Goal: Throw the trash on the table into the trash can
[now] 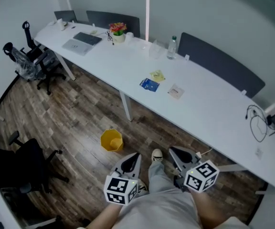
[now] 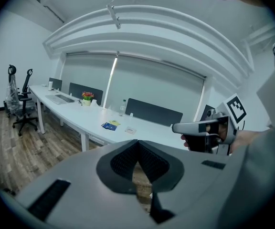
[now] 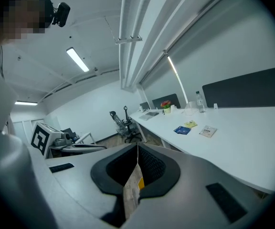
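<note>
Left claw (image 2: 138, 144) has its dark ribbed jaws closed tip to tip with nothing between them; only floor shows through the slit lower down. Right claw (image 3: 137, 147) is closed the same way and is also empty. Both are held low in front of the person, side by side above the brown wood-plank floor (image 1: 80, 113), with the person's pale shoe (image 1: 157, 155) between them. Near the left claw, the small round yellow plastic trash can (image 1: 111, 140) stands on the floor beside a leg of the long white table (image 1: 214, 113). The trash lies on the tabletop, well apart from both claws: a flat blue wrapper (image 1: 149, 84), a yellow wrapper (image 1: 157, 75) just beyond it, and a pale square packet (image 1: 175, 91) beside them. Farther along the table stand a clear plastic water bottle (image 1: 172, 47), a pot of red and yellow flowers (image 1: 118, 31) and a closed grey laptop (image 1: 82, 43).
</note>
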